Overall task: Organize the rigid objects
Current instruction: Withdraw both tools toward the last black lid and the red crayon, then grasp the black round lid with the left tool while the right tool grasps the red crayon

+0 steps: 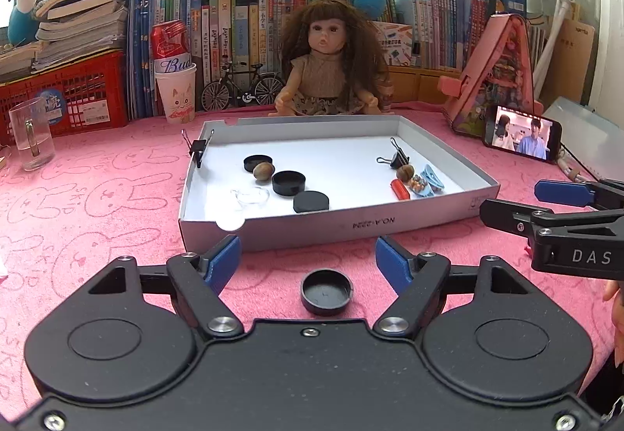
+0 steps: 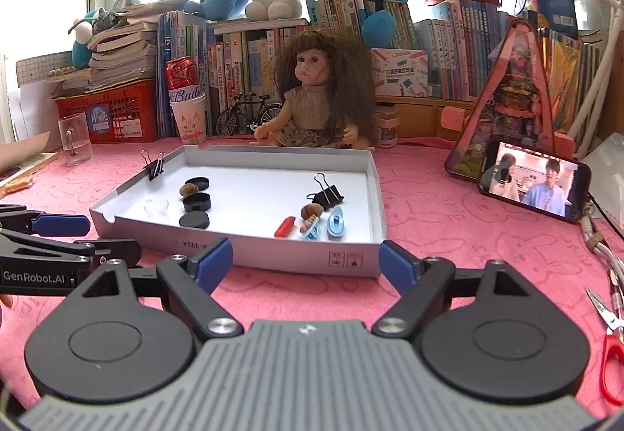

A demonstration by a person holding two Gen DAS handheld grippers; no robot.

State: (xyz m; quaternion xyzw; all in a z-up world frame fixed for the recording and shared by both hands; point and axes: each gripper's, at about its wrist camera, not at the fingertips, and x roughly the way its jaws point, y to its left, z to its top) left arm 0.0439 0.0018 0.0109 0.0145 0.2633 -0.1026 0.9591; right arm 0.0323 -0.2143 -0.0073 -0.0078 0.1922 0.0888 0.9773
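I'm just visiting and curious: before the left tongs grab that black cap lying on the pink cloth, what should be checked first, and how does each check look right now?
1. Left tongs open wide enough for the cap: ok.
2. Black cap lies between the blue fingertips, free on the pink cloth: ok.
3. Cap sits rim up: ok.
4. Right tongs open, empty and off to the side: ok.
5. Free floor in the white tray near the three other black caps: ok.
6. Fingertips low enough to catch the cap's rim: cannot tell.
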